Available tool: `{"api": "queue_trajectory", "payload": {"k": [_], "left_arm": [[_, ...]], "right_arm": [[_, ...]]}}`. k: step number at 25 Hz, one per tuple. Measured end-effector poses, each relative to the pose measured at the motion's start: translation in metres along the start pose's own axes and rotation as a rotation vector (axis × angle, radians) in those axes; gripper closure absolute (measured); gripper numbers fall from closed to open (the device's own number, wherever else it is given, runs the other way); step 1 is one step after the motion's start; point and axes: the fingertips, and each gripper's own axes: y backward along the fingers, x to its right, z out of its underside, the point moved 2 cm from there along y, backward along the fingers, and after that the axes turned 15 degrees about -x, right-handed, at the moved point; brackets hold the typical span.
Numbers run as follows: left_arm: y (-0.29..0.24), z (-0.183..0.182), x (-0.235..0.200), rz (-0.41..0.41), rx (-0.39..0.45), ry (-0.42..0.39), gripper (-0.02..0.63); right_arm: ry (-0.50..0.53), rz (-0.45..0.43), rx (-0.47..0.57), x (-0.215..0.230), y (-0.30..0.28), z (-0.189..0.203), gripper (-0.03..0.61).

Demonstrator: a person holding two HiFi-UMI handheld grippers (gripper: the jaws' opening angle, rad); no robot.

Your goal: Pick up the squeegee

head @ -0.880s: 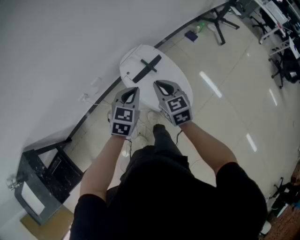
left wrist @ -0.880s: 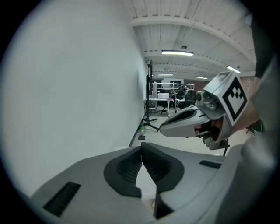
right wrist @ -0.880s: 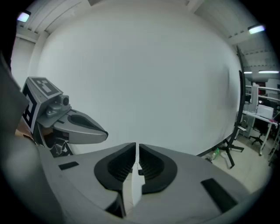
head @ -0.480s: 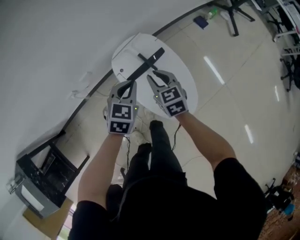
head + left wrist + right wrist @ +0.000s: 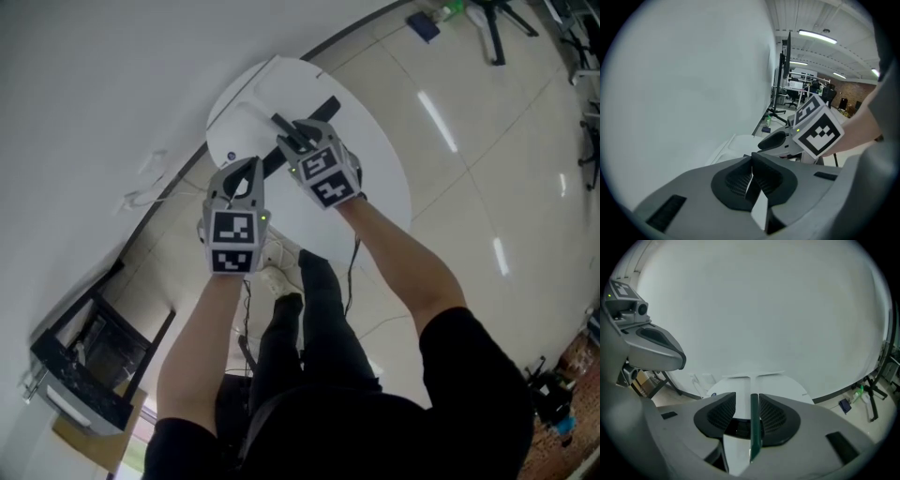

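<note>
Now, squeegee (image 5: 753, 427) between parted jaws of right gripper (image 5: 747, 398), left gripper (image 5: 752, 161) clenched, empty.

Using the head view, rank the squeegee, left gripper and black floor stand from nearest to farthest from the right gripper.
1. squeegee: its handle lies between the right gripper's jaws.
2. left gripper: just to its left.
3. black floor stand: far lower left.

Smooth white table (image 5: 380, 183), glossy tiled floor (image 5: 487, 141), matt wall (image 5: 94, 75), matt dark squeegee (image 5: 322, 110)
</note>
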Motion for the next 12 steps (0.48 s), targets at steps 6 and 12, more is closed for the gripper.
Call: {"api": "queue_trajectory", "payload": {"k": [6,12], "left_arm": [[-0.031,0.010,-0.007,0.012,-0.027,0.016,0.611],[-0.043,0.011,-0.015,0.020,-0.031,0.029,0.611]], "right_arm": [[0.008,-0.016,-0.074,0.008,-0.052,0.009,0.417],[-0.006,0.000,-0.112,0.013,-0.071,0.016,0.417]]}}
